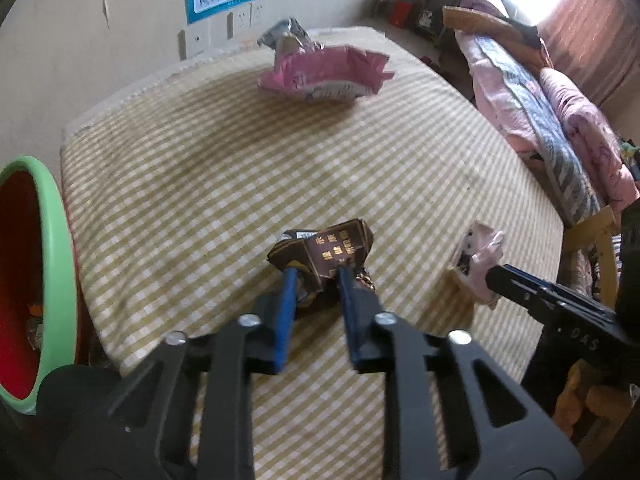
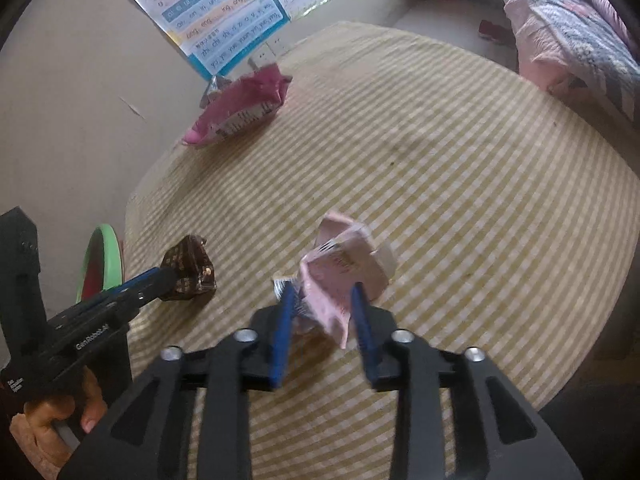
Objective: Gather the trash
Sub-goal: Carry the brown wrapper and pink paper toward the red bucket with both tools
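My left gripper (image 1: pixel 318 274) is shut on a crumpled brown wrapper with gold print (image 1: pixel 324 254) and holds it just above the checked tablecloth; it shows in the right wrist view (image 2: pixel 190 270) too. My right gripper (image 2: pixel 324 292) is shut on a crumpled pale pink packet (image 2: pixel 344 276), also seen in the left wrist view (image 1: pixel 480 256). A larger open pink bag (image 1: pixel 324 74) lies at the far side of the table near the wall, with a silver wrapper (image 1: pixel 284 34) behind it.
A green-rimmed bin with a red inside (image 1: pixel 36 280) stands off the table's left edge, also in the right wrist view (image 2: pixel 102 264). The table (image 1: pixel 200 184) has a yellow checked cloth. A wall with posters is behind; a bed with pink bedding (image 1: pixel 560 128) is to the right.
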Demonstrator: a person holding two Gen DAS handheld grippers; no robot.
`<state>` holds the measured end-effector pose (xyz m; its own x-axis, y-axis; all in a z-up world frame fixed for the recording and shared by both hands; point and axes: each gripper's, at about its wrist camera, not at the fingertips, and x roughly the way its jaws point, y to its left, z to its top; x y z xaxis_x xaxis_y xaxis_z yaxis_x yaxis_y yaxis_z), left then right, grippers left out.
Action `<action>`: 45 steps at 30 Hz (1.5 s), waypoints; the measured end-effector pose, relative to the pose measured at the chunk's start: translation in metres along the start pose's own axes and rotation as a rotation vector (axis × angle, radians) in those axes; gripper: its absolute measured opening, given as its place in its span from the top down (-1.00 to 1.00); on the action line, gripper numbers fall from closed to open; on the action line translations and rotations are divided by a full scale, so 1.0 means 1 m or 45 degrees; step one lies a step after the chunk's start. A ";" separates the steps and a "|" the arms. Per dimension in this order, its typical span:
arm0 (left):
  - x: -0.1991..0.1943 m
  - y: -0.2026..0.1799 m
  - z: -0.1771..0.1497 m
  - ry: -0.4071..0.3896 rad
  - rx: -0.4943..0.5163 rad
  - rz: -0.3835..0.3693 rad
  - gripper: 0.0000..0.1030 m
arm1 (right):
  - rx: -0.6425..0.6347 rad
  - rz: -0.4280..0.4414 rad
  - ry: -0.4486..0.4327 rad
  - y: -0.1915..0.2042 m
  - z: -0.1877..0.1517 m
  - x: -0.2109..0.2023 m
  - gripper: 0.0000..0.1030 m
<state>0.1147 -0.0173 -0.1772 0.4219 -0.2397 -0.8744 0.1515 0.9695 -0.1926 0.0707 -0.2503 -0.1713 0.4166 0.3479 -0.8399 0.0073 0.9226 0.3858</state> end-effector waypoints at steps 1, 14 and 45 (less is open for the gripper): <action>-0.003 0.000 -0.001 -0.014 0.001 0.003 0.82 | 0.002 -0.004 -0.022 0.001 0.001 -0.002 0.09; -0.017 -0.001 -0.006 -0.069 -0.012 -0.043 0.10 | -0.004 -0.071 0.077 -0.006 0.018 0.032 0.11; -0.061 0.025 -0.012 -0.199 -0.142 -0.005 0.41 | -0.141 -0.067 -0.116 0.026 0.005 -0.012 0.12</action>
<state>0.0816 0.0227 -0.1341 0.5564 -0.2405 -0.7954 0.0575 0.9661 -0.2519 0.0709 -0.2309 -0.1494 0.4992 0.2866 -0.8177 -0.0669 0.9536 0.2934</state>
